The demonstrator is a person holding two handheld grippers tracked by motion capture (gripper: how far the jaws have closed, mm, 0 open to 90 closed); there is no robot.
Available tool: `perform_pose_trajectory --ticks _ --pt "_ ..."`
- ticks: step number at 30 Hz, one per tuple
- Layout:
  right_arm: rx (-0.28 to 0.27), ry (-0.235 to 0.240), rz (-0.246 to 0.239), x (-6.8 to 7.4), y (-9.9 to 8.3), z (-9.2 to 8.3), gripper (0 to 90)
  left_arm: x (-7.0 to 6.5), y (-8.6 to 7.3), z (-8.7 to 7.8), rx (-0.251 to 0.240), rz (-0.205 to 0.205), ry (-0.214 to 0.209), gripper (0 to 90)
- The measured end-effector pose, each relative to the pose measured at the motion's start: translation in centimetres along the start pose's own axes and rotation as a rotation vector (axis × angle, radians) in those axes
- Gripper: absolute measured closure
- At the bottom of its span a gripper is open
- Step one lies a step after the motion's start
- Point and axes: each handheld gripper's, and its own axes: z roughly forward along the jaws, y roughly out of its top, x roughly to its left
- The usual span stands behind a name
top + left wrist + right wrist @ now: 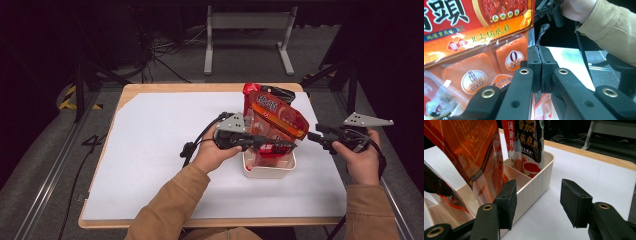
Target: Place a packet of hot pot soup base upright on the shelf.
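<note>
Left gripper: your jaws are clamped on the edge of the big orange pouch, which stands tilted in the white bin mid-tabletop, long axis up and leaning away. Right gripper: jaws apart, holding nothing, just right of the bin wall. The pouch lies to its left, so your left hand is nearer.

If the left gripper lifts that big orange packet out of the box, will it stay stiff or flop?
Likely floppy: the orange packet is thin film and already leans. The left gripper pinches only an edge, so it may swing. The glossy film could slip.
</note>
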Motion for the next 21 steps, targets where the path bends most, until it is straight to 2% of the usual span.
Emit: perform_pose_trajectory --ticks 6,17,21 --pt "0.002 0.004 -0.003 0.05 0.10 0.17 47.8 0.12 -0.36 0.02 0.024 -0.005 0.010 88.2" --pt "0.005 0.004 -0.007 0.05 0.16 0.38 47.5 0.37 -0.74 -0.37 0.021 -0.037 0.023 82.1" --pt "0.003 0.005 -0.002 0.03 0.15 0.35 47.4 0.33 -0.74 -0.55 -0.005 -0.057 0.034 70.0"
